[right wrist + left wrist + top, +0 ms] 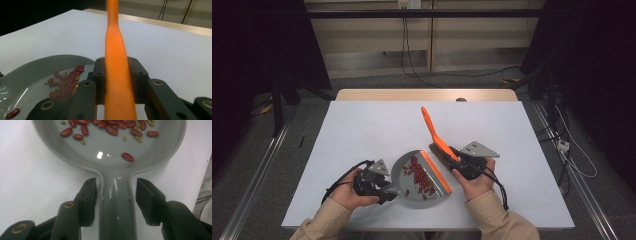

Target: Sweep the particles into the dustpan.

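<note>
White table (pixel 362 130), dark room; left gripper (pixel 116 195) jaws open astride dustpan (pixel 110 160) handle; right gripper (pixel 117 77) clamps brush (pixel 116 50).

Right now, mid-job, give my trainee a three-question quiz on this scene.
1. True or false: the left gripper is clamped on the dustpan handle.
2. What does the right gripper hold? A) brush B) spoon C) cloth
3. What lies in the dustpan?

Key:
1. False: its fingers stand apart on either side of the handle.
2. A: the orange brush, gripped by its handle.
3. Red beans, with a few small yellowish bits among them.
</note>
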Available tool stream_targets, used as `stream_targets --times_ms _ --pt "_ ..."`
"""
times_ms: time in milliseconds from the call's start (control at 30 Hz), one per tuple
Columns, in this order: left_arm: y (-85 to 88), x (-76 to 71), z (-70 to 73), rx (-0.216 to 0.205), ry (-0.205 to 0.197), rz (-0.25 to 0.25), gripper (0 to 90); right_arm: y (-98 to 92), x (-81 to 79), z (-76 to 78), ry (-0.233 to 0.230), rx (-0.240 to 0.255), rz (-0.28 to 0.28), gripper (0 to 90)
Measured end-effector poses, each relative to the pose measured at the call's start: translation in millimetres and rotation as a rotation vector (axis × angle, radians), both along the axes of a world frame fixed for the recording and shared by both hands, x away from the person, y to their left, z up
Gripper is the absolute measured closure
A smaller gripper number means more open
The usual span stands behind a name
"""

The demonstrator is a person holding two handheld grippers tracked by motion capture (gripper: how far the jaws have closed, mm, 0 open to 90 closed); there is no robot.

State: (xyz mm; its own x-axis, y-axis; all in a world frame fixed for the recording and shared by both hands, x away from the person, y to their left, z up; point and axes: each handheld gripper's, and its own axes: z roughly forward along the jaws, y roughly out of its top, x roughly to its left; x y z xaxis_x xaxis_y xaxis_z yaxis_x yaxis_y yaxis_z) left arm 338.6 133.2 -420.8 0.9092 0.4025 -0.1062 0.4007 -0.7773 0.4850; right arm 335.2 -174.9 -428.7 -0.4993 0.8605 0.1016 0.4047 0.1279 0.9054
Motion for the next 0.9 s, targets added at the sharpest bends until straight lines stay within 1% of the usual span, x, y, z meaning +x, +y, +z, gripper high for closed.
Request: stream_targets --times_ms 33,100,133,167,200,233,267,300,333,367,400,433,500,533,567,600,633,667,700,733,767,833,900 --pt "-1.7 0.8 -2.4 -0.015 0.013 -0.006 53.7 -1.2 0.7 -0.6 0.004 0.005 -0.002 71.1" --pt "-4.8 1.0 -5.6 -0.006 0.000 -0.011 58.4 -2.6 1.5 -1.1 0.006 0.003 -0.008 71.1" --pt "-5.4 1.2 -6.5 -0.009 -0.006 -0.002 61.1 -3.2 1.9 -1.4 0.009 0.003 -0.011 71.1" --pt "-6.0 1.0 -7.3 -0.005 -0.006 0.003 62.3 -3.7 2.0 -1.7 0.010 -0.001 -0.016 71.1" --pt "-6.2 0.3 -7.7 0.003 -0.017 -0.001 62.7 -4.5 2.6 -2.2 0.014 -0.004 -0.015 71.1" --pt "-5.8 0.0 -7.8 0.001 -0.020 0.001 62.9 -5.5 3.2 -2.6 0.017 -0.001 -0.020 71.1" --pt "-6.0 -1.1 -8.9 -0.021 -0.016 0.012 63.0 -6.6 3.6 -2.9 0.016 -0.001 -0.025 71.1" --pt "-4.6 -0.5 -8.1 -0.012 -0.023 -0.003 63.2 -7.9 4.0 -2.9 0.016 -0.003 -0.029 71.1" --pt "-4.2 -1.7 -8.5 -0.032 -0.037 -0.003 63.3 -9.4 4.4 -2.9 0.017 0.000 -0.033 71.1" --pt "-4.3 -3.8 -9.5 -0.057 -0.044 0.012 63.4 -11.3 4.7 -2.9 0.018 0.005 -0.040 71.1" --pt "-3.8 -4.8 -10.6 -0.075 -0.046 0.026 63.4 -13.1 5.2 -2.7 0.017 0.008 -0.045 71.1" --pt "-3.1 -5.3 -11.3 -0.085 -0.045 0.030 63.4 -14.7 5.4 -2.4 0.015 0.008 -0.049 71.1" --pt "-1.6 -6.0 -11.5 -0.086 -0.058 0.022 63.4 -17.4 5.7 -2.2 0.018 0.017 -0.059 71.1" --pt "-1.0 -6.3 -11.4 -0.092 -0.056 0.024 63.4 -18.0 5.5 -2.0 0.021 0.018 -0.061 71.1" --pt "-0.5 -6.9 -11.4 -0.098 -0.063 0.027 63.4 -18.7 5.4 -2.0 0.017 0.016 -0.059 71.1" --pt "1.1 -6.6 -10.5 -0.094 -0.064 0.022 63.4 -19.3 5.6 -2.0 0.016 0.018 -0.058 71.1" --pt "1.9 -6.7 -10.7 -0.105 -0.061 0.030 63.4 -19.7 5.6 -1.9 0.016 0.020 -0.059 71.1" --pt "3.6 -5.9 -9.9 -0.104 -0.064 0.023 63.4 -20.0 5.5 -1.8 0.016 0.022 -0.060 71.1" --pt "4.4 -6.5 -9.9 -0.117 -0.070 0.035 63.4 -20.3 5.9 -1.7 0.014 0.020 -0.057 71.1" --pt "5.7 -6.4 -9.0 -0.123 -0.066 0.042 63.4 -20.5 6.1 -1.9 0.014 0.018 -0.056 71.1" --pt "6.0 -6.8 -8.7 -0.145 -0.065 0.060 63.4 -20.6 6.2 -2.0 0.015 0.018 -0.057 71.1" --pt "9.1 -4.9 -6.8 -0.139 -0.076 0.047 63.4 -20.9 6.7 -2.5 0.022 0.023 -0.054 71.1" --pt "11.5 -4.2 -5.7 -0.159 -0.084 0.071 63.4 -21.4 6.9 -2.1 0.020 0.020 -0.055 71.1"
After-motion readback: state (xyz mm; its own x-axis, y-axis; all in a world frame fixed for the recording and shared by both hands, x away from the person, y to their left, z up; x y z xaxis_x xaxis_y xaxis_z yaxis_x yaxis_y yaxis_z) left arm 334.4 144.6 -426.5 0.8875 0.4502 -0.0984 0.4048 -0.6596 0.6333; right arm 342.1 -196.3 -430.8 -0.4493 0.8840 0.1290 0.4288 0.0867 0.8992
